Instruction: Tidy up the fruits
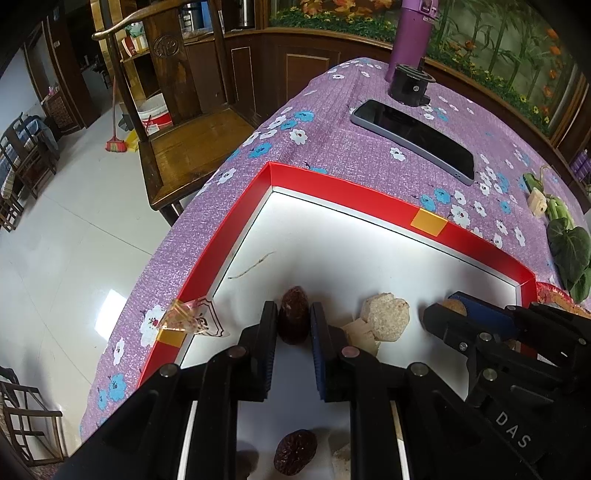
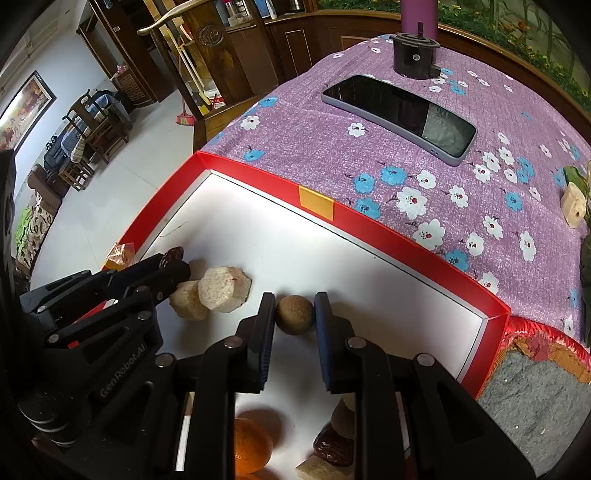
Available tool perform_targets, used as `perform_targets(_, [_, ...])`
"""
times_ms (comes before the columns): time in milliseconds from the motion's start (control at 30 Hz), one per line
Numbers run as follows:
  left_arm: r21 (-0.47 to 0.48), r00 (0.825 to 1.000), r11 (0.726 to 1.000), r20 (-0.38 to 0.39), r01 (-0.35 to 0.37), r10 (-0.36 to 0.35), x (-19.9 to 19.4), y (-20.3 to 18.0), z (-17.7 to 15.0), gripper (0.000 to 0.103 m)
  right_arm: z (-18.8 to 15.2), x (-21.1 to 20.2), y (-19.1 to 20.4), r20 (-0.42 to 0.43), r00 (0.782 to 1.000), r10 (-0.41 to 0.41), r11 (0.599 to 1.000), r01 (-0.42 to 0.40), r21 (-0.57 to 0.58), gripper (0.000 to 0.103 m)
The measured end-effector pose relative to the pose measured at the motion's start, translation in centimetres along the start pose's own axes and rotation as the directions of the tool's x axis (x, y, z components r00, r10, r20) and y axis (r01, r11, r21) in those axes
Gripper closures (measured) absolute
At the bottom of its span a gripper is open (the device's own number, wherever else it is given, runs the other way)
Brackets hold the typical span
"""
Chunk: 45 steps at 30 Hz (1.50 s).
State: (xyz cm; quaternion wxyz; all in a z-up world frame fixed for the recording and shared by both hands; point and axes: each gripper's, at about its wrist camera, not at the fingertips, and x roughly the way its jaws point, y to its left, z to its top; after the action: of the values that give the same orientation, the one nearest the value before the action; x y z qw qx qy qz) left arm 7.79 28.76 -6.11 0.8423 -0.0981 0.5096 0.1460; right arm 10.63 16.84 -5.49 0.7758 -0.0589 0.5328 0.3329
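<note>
Left gripper (image 1: 294, 320) is pinching a red date (image 1: 293, 319) near the tray's (image 1: 391, 206) left edge; right gripper (image 2: 294, 313) is pinching a brown ball (image 2: 295, 314) mid-tray.

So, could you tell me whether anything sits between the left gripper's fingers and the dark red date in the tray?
Nothing visible does. The date already lies between the fingers of the left gripper, on the white floor of the tray. The pale chunks lie outside the gripper's right finger, not in the gap.

Phone (image 2: 399, 118), purple bottle (image 1: 412, 33), wooden chair (image 1: 192, 144)
</note>
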Motion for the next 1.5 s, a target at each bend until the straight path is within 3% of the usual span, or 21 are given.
perform_targets(67, [0.002, 1.000, 1.000, 0.000, -0.001, 0.001, 0.0, -0.1, 0.0, 0.084, 0.0, 0.0, 0.0, 0.000, 1.000, 0.006, 1.000, -0.006, 0.000, 0.076])
perform_targets(167, [0.001, 1.000, 1.000, 0.000, -0.003, 0.003, -0.1, 0.0, -0.1, 0.081, -0.1, -0.1, 0.1, 0.002, 1.000, -0.015, 1.000, 0.015, -0.003, 0.053])
perform_targets(200, [-0.002, 1.000, 1.000, 0.001, -0.003, 0.003, -0.1, 0.0, -0.1, 0.078, -0.1, -0.1, 0.1, 0.005, 1.000, -0.021, 1.000, 0.021, -0.002, 0.051])
perform_targets(333, [-0.021, 1.000, 1.000, 0.003, -0.018, 0.018, -0.1, 0.4, -0.2, 0.065, -0.2, -0.1, -0.1, 0.006, 1.000, -0.016, 1.000, 0.016, 0.009, 0.048])
perform_targets(1500, [-0.012, 0.999, 0.999, 0.018, -0.033, 0.033, -1.6, 0.3, -0.7, 0.040, -1.1, -2.8, -0.2, 0.044, 0.999, -0.017, 1.000, 0.015, 0.027, 0.048])
